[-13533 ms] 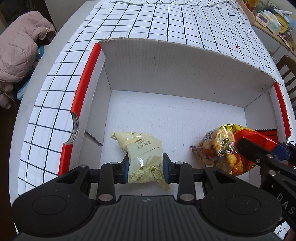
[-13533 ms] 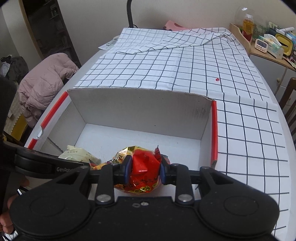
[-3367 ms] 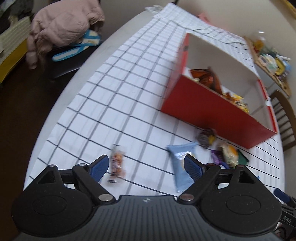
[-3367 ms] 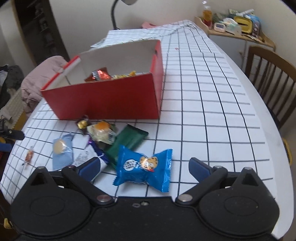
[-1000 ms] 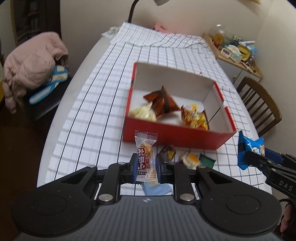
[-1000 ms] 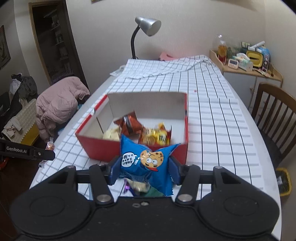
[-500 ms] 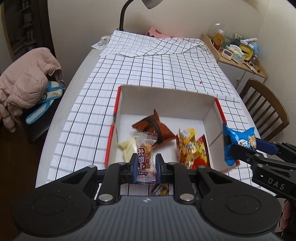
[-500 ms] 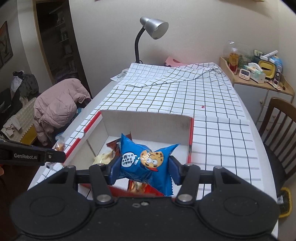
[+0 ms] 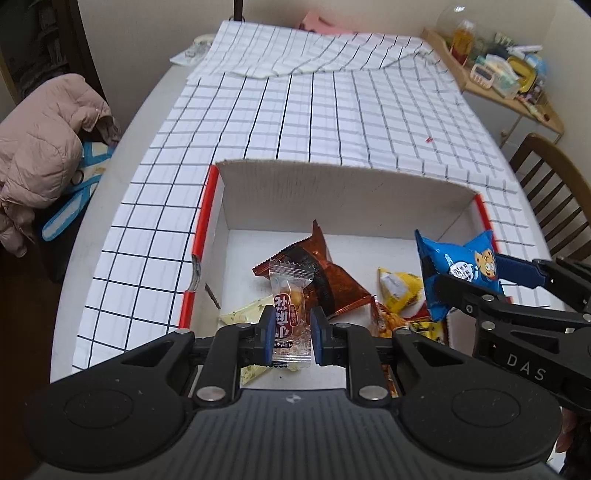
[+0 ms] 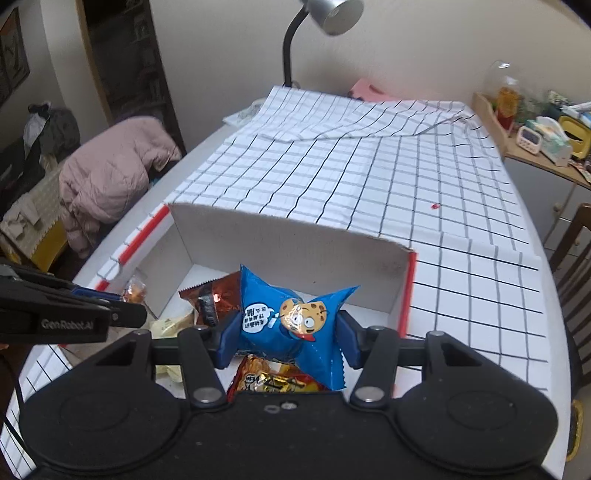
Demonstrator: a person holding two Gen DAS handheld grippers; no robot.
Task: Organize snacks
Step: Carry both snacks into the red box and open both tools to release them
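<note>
Both my grippers have moved over the red-edged white cardboard box, left gripper clamping the clear-wrapped candy, right gripper clamping the blue cookie packet above it

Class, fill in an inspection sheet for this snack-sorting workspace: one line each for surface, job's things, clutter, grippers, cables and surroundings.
Surface: checked tablecloth, rumpled at the far end.
Job's things: open box holding a brown packet and yellow packets.
Clutter: nothing seen.
Grippers: left hand-held gripper clamps a clear candy wrapper; right hand-held gripper clamps a blue cookie bag.
Cables: nothing seen.
Surroundings: pink jacket, desk lamp, wooden chair, crowded shelf.
</note>
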